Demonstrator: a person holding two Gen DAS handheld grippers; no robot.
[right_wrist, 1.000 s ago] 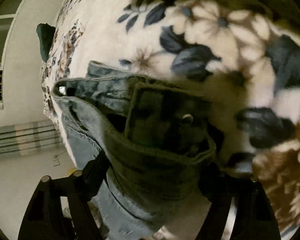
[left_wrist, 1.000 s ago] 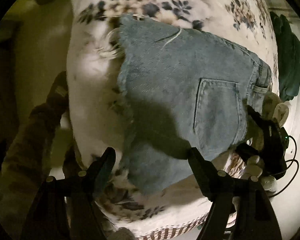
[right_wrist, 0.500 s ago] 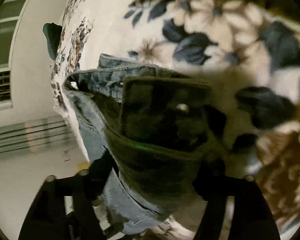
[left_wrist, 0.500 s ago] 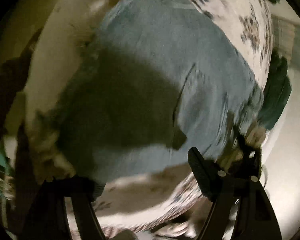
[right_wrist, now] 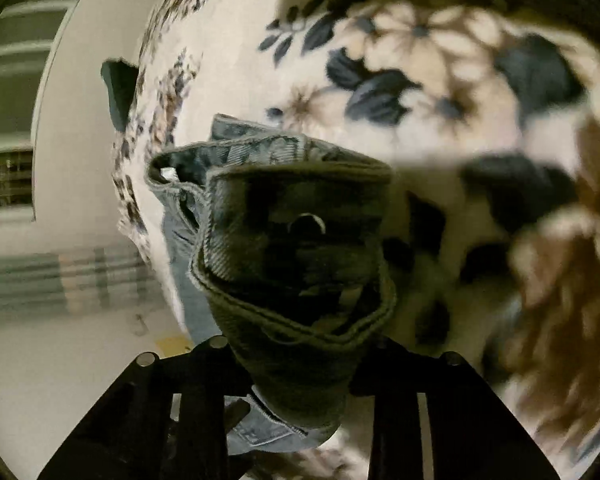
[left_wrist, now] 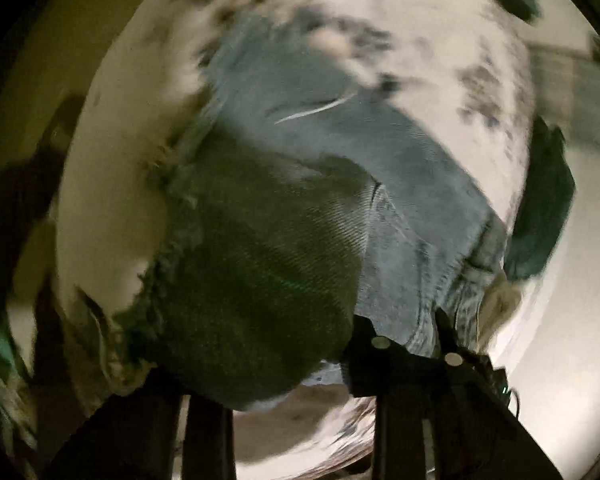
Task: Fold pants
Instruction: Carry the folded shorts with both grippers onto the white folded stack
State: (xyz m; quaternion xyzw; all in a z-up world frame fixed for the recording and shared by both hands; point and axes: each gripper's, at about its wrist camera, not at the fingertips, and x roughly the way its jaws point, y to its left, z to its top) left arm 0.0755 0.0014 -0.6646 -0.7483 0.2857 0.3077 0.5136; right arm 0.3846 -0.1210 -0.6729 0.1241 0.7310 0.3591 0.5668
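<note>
Denim shorts gripped at hem and waistband for the fold

Denim shorts [left_wrist: 340, 168] lie on the floral blanket [left_wrist: 440, 40], back pocket up, which fits a garment spread flat so that one side can be carried over the other. Relative to the shorts, the blanket runs out on every side; a dark green cloth [left_wrist: 548, 200] sits past the waistband end at the blanket's edge.

The waistband [right_wrist: 296, 240] is raised off the blanket and bunched, its metal button [right_wrist: 306, 222] facing the right wrist camera. Judging by this, the waist end is being lifted to start a fold. The right gripper [right_wrist: 296, 364] comes in low from the waist end, its fingers pressed together on the bunched waistband.

The left gripper [left_wrist: 260, 364] reaches in at the frayed hem [left_wrist: 168, 240] side of the shorts, close over the cloth. Denim fills the gap between its fingers, yet one finger is hidden under the fabric and the view is blurred, so I cannot tell whether it is pinching or spread.
</note>
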